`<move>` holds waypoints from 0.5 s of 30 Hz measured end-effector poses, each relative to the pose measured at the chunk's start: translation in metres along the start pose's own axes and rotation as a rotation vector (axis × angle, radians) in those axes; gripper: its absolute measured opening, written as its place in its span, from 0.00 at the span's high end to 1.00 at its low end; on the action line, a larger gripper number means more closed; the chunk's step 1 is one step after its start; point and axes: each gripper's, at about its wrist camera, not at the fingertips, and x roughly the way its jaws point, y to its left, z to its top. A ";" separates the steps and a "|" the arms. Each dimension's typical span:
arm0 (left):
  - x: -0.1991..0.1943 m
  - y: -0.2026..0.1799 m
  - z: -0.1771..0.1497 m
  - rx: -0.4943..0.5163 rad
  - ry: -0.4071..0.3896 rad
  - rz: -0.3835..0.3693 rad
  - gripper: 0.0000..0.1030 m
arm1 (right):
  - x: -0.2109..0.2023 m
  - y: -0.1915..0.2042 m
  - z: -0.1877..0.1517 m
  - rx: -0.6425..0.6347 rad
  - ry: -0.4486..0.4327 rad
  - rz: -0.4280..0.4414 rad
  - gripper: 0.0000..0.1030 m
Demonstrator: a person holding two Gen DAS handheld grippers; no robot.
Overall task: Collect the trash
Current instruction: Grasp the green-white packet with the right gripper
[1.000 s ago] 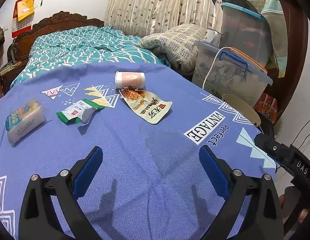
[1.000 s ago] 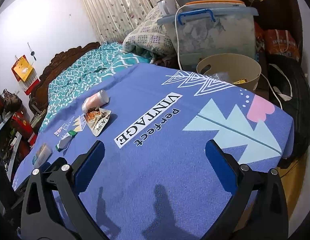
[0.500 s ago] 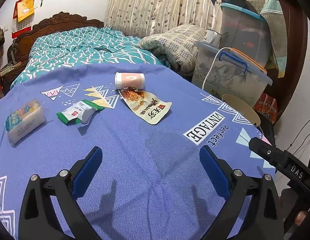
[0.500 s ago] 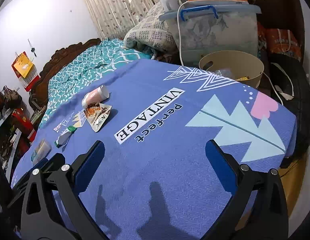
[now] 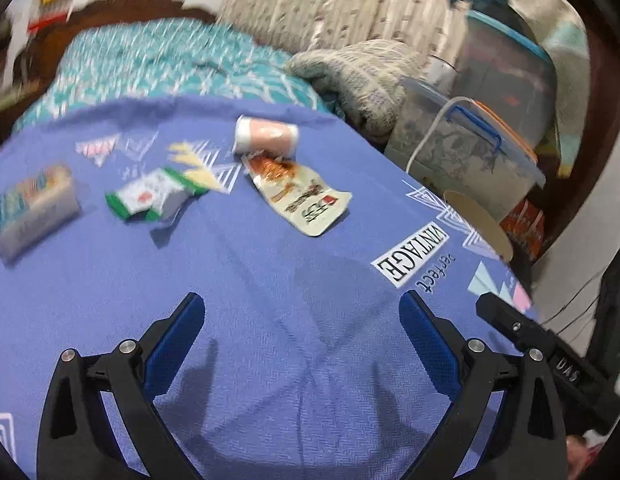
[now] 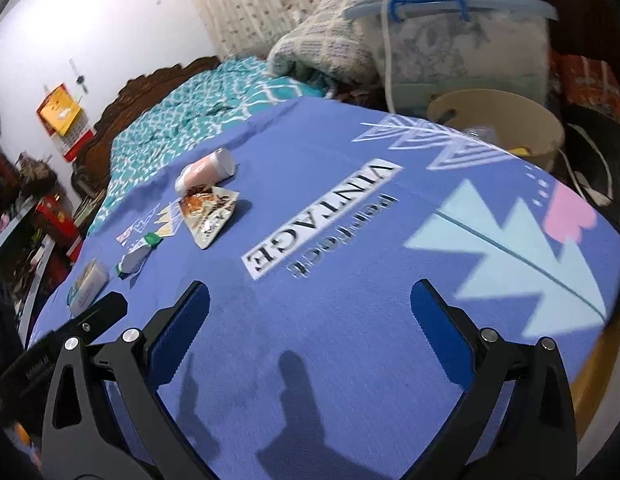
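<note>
Lying on the blue printed cloth (image 5: 269,280) are 4 pieces of trash, read here from left to right in the left wrist view: a tissue pack (image 5: 31,208), a green-and-white wrapper (image 5: 155,198), a pink-and-white cup (image 5: 266,137) tipped on its side, and a snack pouch (image 5: 305,200) whose top edge touches the cup. Past the cloth's far right edge stands a beige bin (image 6: 498,128), well apart from the litter, with a lidded storage box (image 6: 466,40) behind it. The left gripper (image 5: 299,312) hangs over bare cloth, jaws wide apart and holding nothing. The right gripper (image 6: 310,304), further right, is likewise spread and empty, near the "VINTAGE" print (image 6: 322,216).
</note>
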 end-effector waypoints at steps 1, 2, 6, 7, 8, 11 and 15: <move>0.000 0.010 0.003 -0.031 0.013 0.004 0.09 | 0.004 0.004 0.004 -0.015 0.006 0.015 0.03; -0.002 0.017 0.005 -0.048 0.014 0.012 0.09 | 0.008 0.008 0.009 -0.033 0.014 0.034 0.03; -0.040 0.075 0.029 -0.173 -0.073 0.078 0.09 | 0.033 0.048 0.024 -0.127 0.100 0.170 0.04; -0.051 0.088 0.034 -0.188 -0.097 0.108 0.09 | 0.040 0.062 0.026 -0.161 0.123 0.206 0.04; -0.060 0.098 0.039 -0.194 -0.116 0.140 0.09 | 0.048 0.078 0.028 -0.191 0.149 0.251 0.04; -0.078 0.133 0.058 -0.199 -0.139 0.265 0.08 | 0.085 0.126 0.033 -0.218 0.263 0.376 0.10; -0.058 0.162 0.071 -0.122 -0.038 0.365 0.08 | 0.141 0.176 0.037 -0.187 0.389 0.433 0.17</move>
